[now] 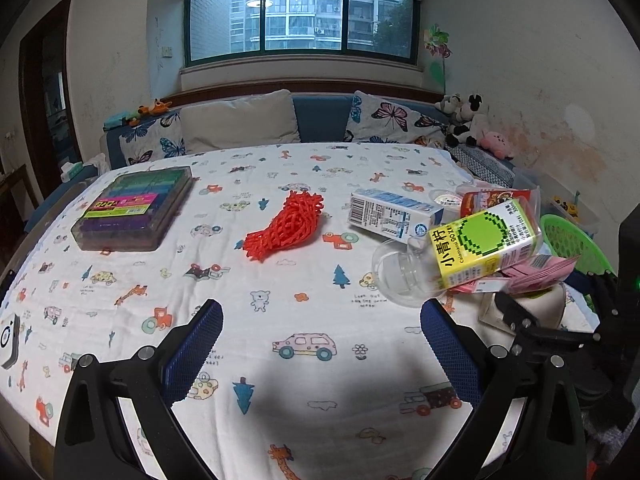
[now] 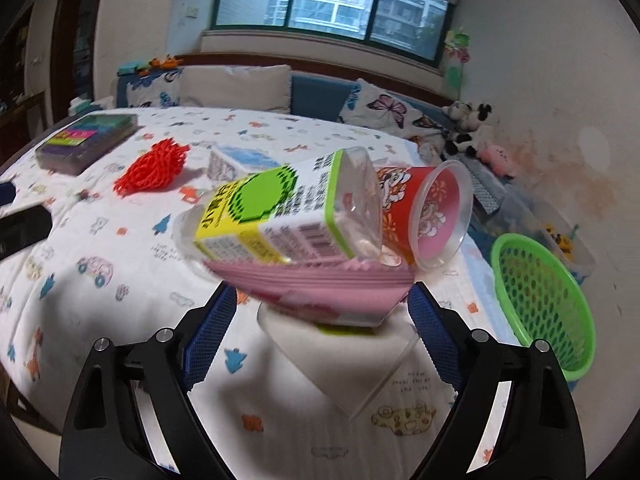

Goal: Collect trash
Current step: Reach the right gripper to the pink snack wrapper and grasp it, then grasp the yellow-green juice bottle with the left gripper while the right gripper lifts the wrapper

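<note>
A pile of trash lies on the table's right side: a clear bottle with a yellow-green label [image 2: 280,216] [image 1: 480,248], a pink packet [image 2: 320,284] [image 1: 536,272] under it, a red cup with a clear lid [image 2: 432,216], a blue-white milk carton [image 1: 394,216] [image 2: 236,160] and a clear plastic cup [image 2: 344,356] lying on the cloth. A red foam net [image 1: 286,226] [image 2: 154,168] lies mid-table. My right gripper [image 2: 320,316] is open, its fingers either side of the pink packet. My left gripper [image 1: 320,328] is open and empty above the cloth.
A green mesh basket [image 2: 540,296] [image 1: 572,240] stands at the table's right edge. A box of coloured items [image 1: 136,208] [image 2: 86,140] sits at the far left. A sofa with cushions [image 1: 240,124] lies behind the table. The table [image 1: 304,312] has a printed white cloth.
</note>
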{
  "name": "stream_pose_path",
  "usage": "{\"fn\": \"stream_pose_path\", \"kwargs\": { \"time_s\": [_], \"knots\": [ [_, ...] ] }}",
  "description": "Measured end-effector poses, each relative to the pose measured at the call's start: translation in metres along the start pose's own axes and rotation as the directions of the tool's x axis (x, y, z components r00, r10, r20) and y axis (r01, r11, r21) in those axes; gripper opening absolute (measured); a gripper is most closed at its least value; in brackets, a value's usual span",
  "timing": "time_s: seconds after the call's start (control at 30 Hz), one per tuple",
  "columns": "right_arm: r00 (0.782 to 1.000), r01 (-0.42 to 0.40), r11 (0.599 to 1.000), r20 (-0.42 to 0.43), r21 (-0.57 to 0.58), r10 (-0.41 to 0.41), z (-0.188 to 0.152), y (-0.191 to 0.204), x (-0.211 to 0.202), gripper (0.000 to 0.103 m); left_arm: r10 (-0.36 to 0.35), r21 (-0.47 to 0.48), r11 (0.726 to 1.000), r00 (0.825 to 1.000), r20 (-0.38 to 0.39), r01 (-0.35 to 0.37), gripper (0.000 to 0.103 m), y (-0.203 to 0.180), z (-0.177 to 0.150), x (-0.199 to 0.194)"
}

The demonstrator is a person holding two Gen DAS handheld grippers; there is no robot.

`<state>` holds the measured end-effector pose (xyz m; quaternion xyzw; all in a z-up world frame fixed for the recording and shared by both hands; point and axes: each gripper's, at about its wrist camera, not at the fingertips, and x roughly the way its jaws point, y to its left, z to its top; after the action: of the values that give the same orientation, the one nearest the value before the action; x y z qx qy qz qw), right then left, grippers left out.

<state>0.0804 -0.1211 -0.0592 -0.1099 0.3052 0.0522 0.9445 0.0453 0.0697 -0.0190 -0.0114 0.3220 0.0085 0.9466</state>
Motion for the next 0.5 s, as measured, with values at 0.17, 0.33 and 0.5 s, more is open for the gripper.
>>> {"fn": "stream_pose_path", "kwargs": {
  "time_s": [0.17, 0.33, 0.5],
  "knots": [
    [1.000, -0.014, 0.997, 0.009, 0.075, 0.013, 0.003, -0.014, 0.002, 0.070, -0.007, 0.030, 1.000, 1.000, 0.001, 0.007, 0.096, -0.004, 0.003, 0.004],
    [0.998, -0.057, 0.990, 0.027, 0.126, 0.054, 0.004, -0.030, -0.004, 0.062, -0.025, 0.073, 0.997, 1.000, 0.009, 0.024, 0.096, -0.014, 0.008, 0.007],
    [0.996, -0.083, 0.986, 0.051, 0.145, 0.076, 0.004, -0.044, -0.014, 0.061, -0.050, 0.100, 0.994, 0.999, -0.005, 0.050, 0.096, -0.024, 0.011, 0.012]
  ]
}}
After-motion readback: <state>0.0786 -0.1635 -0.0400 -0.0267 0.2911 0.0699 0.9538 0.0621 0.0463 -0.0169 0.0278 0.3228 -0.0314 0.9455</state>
